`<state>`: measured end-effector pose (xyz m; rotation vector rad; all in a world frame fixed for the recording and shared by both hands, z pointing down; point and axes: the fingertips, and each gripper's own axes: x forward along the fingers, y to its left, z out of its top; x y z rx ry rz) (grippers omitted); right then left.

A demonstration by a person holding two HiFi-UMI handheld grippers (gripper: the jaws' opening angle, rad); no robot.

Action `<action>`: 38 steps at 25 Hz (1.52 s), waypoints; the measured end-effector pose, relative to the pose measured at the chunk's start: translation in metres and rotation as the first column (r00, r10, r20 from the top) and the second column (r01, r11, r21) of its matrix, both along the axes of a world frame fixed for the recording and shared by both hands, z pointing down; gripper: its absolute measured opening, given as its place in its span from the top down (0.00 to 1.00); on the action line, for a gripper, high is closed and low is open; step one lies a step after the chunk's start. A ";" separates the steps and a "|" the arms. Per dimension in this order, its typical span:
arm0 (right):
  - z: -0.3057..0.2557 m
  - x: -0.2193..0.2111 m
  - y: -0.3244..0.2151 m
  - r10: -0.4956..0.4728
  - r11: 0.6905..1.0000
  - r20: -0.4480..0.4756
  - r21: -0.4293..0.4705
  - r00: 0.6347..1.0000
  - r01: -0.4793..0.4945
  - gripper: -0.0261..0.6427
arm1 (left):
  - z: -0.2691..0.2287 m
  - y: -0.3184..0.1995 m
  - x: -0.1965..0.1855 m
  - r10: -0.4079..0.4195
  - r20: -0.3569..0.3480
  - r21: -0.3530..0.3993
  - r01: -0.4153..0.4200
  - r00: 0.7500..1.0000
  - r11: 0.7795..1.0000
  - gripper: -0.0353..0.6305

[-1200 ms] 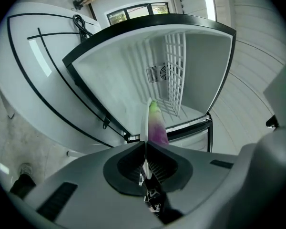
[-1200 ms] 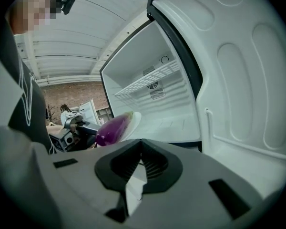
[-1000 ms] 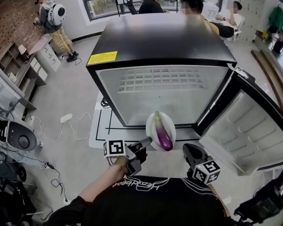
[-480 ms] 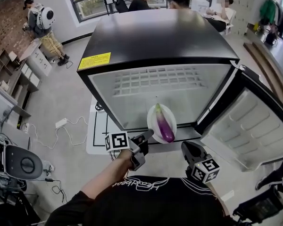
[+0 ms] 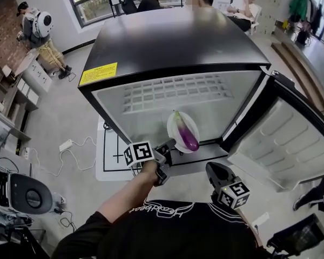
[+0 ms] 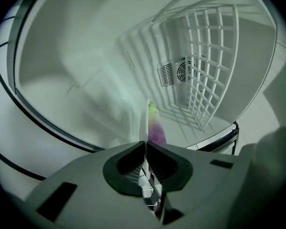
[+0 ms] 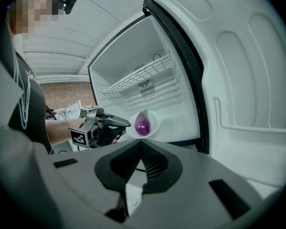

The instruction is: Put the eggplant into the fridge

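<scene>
Left gripper point(image 5: 169, 144) carried forward since earlier frame; plate now at mouth of fridge. Fingers pinched shut on near rim of round white plate point(image 5: 174, 124), held roughly level. Purple eggplant with green stem point(image 5: 187, 135) lies on plate, straight ahead of fingers, long axis along reach line, stem end leading toward open black-topped, white-lined fridge point(image 5: 173, 42). White wire shelf point(image 5: 178, 90) above path. Right gripper point(image 5: 211, 169): fingers together, empty, hanging back; left hand nearer cavity. Likely next: straight push in, under shelf.

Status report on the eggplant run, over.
Left gripper shut on plate rim, eggplant riding on it, at the open fridge mouth. Right gripper shut, empty. Nothing in the way.
</scene>
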<state>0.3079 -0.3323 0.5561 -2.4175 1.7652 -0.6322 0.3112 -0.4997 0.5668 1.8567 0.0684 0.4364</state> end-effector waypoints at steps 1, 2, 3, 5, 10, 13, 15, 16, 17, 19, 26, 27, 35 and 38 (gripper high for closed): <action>-0.002 -0.002 -0.001 0.000 1.000 0.006 -0.003 1.000 0.000 0.95 | 0.002 -0.001 0.003 -0.005 0.007 0.001 0.005 1.000 1.000 0.92; -0.003 -0.004 -0.003 -0.001 1.000 0.012 -0.006 1.000 0.001 0.95 | 0.005 -0.002 0.007 -0.011 0.014 0.002 0.011 1.000 1.000 0.92; -0.004 -0.005 -0.003 -0.001 1.000 0.016 -0.009 1.000 0.002 0.95 | 0.007 -0.004 0.010 -0.017 0.020 0.003 0.017 1.000 1.000 0.92; -0.002 -0.005 -0.004 0.000 1.000 0.017 -0.013 1.000 0.000 0.95 | 0.010 -0.007 0.017 -0.028 0.030 0.011 0.027 0.999 1.000 0.92; 0.001 -0.002 0.000 0.017 1.000 0.025 -0.018 1.000 -0.016 0.95 | 0.017 -0.014 0.032 -0.036 0.060 0.041 0.033 0.998 0.999 0.92; 0.002 -0.001 0.001 0.024 1.000 0.026 -0.020 0.999 -0.024 0.95 | 0.019 -0.021 0.040 -0.052 0.072 0.049 0.049 0.996 0.998 0.92; 0.004 -0.001 0.002 0.027 0.999 0.027 -0.024 0.999 -0.026 0.95 | 0.021 -0.024 0.045 -0.065 0.081 0.041 0.062 0.995 0.997 0.92; 0.005 -0.001 0.002 0.028 0.999 0.028 -0.024 0.999 -0.027 0.95 | 0.022 -0.025 0.047 -0.069 0.087 0.038 0.066 0.994 0.997 0.92; 0.005 -0.001 0.002 0.028 0.999 0.028 -0.023 0.999 -0.027 0.95 | 0.023 -0.026 0.048 -0.072 0.093 0.040 0.068 0.993 0.997 0.92; 0.005 -0.001 0.001 0.028 0.999 0.028 -0.017 0.999 -0.028 0.95 | 0.026 -0.030 0.051 -0.080 0.105 0.049 0.075 0.991 0.996 0.92; 0.005 0.003 0.005 0.048 0.999 0.025 -0.013 0.999 -0.047 0.95 | 0.030 -0.040 0.057 -0.123 0.135 0.045 0.118 0.983 0.992 0.92; 0.005 0.002 0.005 0.048 0.999 0.024 -0.013 0.999 -0.048 0.95 | 0.030 -0.041 0.057 -0.131 0.138 0.048 0.125 0.982 0.991 0.92; 0.008 0.001 0.006 0.059 0.998 0.029 -0.011 0.998 -0.058 0.95 | 0.038 -0.052 0.060 -0.165 0.175 0.093 0.151 0.971 0.984 0.92; 0.009 0.000 0.008 0.064 0.998 0.031 -0.012 0.997 -0.064 0.95 | 0.039 -0.052 0.060 -0.174 0.184 0.121 0.154 0.967 0.981 0.92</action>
